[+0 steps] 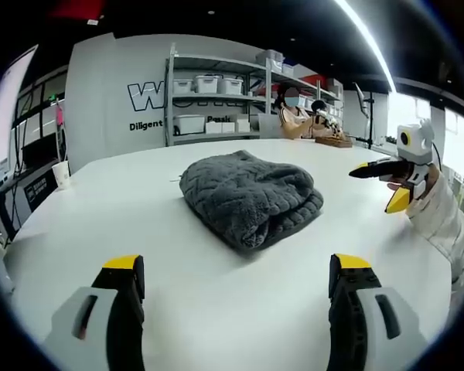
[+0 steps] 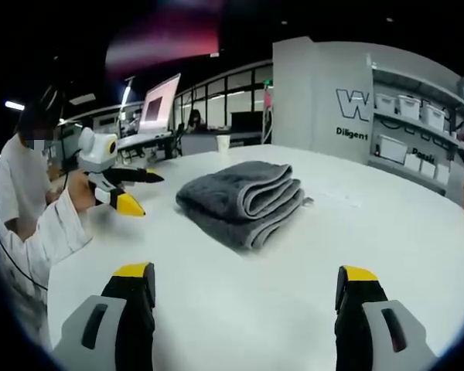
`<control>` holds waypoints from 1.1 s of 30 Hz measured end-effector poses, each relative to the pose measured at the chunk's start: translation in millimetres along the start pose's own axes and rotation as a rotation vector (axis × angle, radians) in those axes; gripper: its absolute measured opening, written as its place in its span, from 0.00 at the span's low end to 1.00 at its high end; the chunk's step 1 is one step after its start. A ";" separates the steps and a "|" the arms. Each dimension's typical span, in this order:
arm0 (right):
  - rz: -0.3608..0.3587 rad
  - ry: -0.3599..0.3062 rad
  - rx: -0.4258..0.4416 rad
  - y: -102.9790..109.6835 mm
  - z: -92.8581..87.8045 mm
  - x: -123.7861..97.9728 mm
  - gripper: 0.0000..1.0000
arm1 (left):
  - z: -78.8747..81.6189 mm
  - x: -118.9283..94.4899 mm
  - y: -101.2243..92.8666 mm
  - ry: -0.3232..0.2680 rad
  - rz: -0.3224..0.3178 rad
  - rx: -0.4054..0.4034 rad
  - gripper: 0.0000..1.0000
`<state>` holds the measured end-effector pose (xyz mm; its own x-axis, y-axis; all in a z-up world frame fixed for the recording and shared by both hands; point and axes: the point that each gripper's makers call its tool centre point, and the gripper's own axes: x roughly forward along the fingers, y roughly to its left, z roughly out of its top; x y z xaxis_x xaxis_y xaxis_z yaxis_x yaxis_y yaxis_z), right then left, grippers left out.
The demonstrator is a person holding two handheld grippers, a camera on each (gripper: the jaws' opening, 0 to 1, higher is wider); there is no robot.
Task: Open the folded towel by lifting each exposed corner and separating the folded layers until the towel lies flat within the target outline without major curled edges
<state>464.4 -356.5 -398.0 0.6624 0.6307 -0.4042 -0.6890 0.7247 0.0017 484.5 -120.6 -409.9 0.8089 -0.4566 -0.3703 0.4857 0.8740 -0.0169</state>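
A grey fluffy towel (image 1: 251, 197) lies folded in several layers in the middle of the white table (image 1: 100, 201). In the right gripper view the towel (image 2: 243, 197) shows its stacked folded edges facing me. My left gripper (image 1: 236, 269) is open, its yellow-tipped jaws wide apart just short of the towel, nothing between them. My right gripper (image 2: 245, 272) is open too, a little back from the towel. Each gripper appears in the other's view, held above the table beside the towel: the right gripper (image 1: 375, 188) and the left gripper (image 2: 148, 193).
A metal shelf (image 1: 216, 93) with white bins stands behind the table. A paper cup (image 1: 61, 171) sits near the table's far left edge. A person (image 1: 294, 116) sits at the far end. A white sleeve (image 2: 39, 224) holds the left gripper. A monitor (image 2: 158, 100) stands beyond.
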 end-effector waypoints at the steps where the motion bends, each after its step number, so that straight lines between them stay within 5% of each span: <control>1: -0.002 -0.003 0.003 -0.3 0.5 0.1 0.97 | 0.0 -0.1 0.0 0.000 0.000 0.000 0.98; 20: -0.012 -0.074 0.057 3.5 13.1 5.9 0.96 | 0.7 -2.2 1.9 -0.004 0.009 -0.001 0.98; 33: -0.095 -0.128 0.134 -20.4 17.9 0.0 0.94 | 2.7 -4.0 1.6 -0.015 0.008 -0.008 0.98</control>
<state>483.7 -366.3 -381.6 0.7607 0.5814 -0.2887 -0.5816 0.8079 0.0945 483.0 -117.8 -405.9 0.8175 -0.4522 -0.3568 0.4767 0.8788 -0.0217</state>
